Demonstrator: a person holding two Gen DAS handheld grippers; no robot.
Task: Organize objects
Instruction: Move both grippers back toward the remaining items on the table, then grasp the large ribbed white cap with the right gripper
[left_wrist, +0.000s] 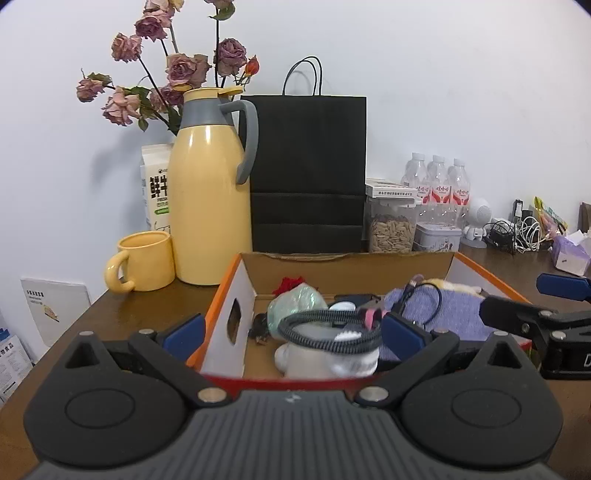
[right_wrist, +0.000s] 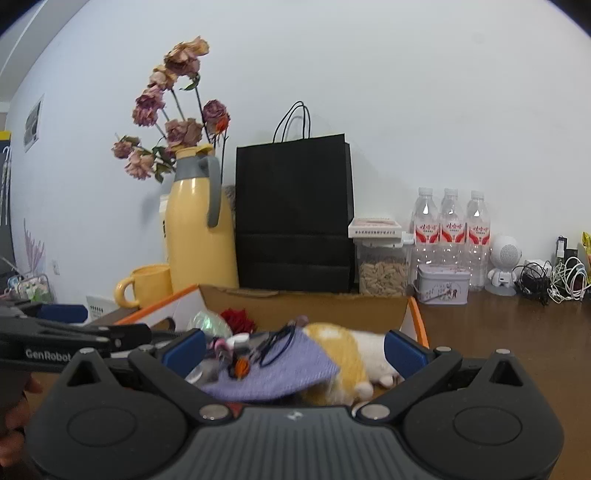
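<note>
The left gripper (left_wrist: 293, 332) hangs with its jaws wide apart, empty, over the near end of the cardboard box (left_wrist: 229, 284); between its fingers lies a coiled braided cable (left_wrist: 328, 328) on a white plush. The right gripper (right_wrist: 293, 349), likewise spread and empty, hovers above the purple cloth (right_wrist: 284, 373) and orange-white plush toy (right_wrist: 343, 354). Beyond the box stand a yellow jug (left_wrist: 208, 192) and black bag (left_wrist: 308, 173).

Even, soft indoor light; faint wall shadows; fisheye bending at edges; near box contents blurred.
</note>
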